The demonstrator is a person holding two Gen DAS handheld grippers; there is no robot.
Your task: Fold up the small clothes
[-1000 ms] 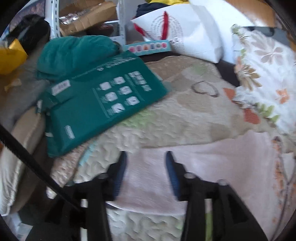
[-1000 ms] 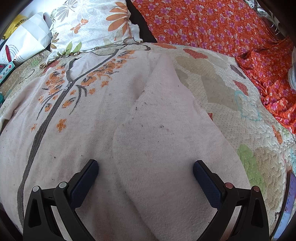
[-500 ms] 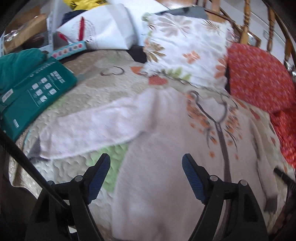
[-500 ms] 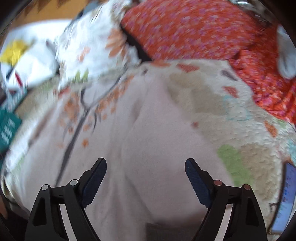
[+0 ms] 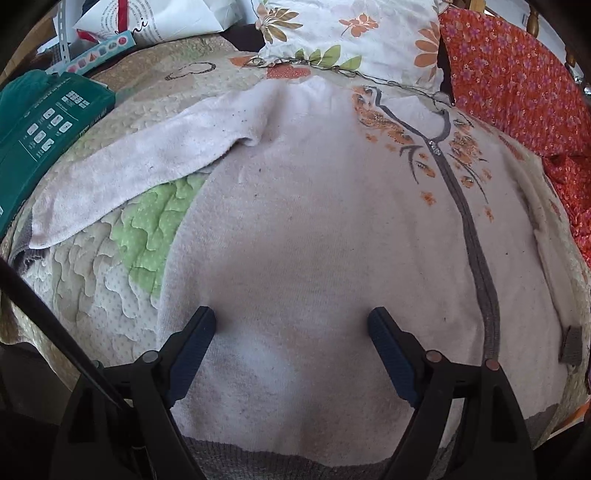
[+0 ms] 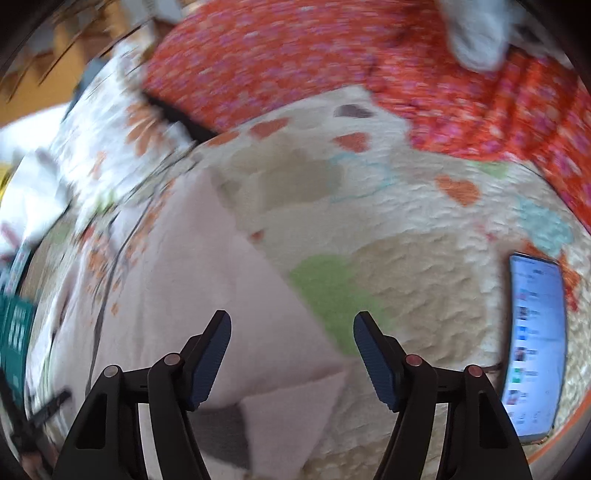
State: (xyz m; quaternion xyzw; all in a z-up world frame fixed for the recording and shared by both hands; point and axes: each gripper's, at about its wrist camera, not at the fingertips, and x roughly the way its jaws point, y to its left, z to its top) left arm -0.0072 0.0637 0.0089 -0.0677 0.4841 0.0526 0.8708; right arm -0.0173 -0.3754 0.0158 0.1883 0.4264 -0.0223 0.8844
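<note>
Pink sweater (image 5: 314,229) lies ahead of both grippers — left gripper (image 5: 291,325) and right gripper (image 6: 291,332), jaws apart, empty — so a shallow pinch could slip off.

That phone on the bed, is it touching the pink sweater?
Apart. The right wrist view shows the phone lying at the far right on the quilt, with a wide stretch of bare quilt between it and the sweater.

A quilted bedspread (image 5: 110,266) covers the bed, a floral pillow (image 5: 351,33) beside an orange flowered cloth (image 5: 517,81). A green box (image 5: 44,129) lies left; a lit phone (image 6: 535,343), seemingly, right.
</note>
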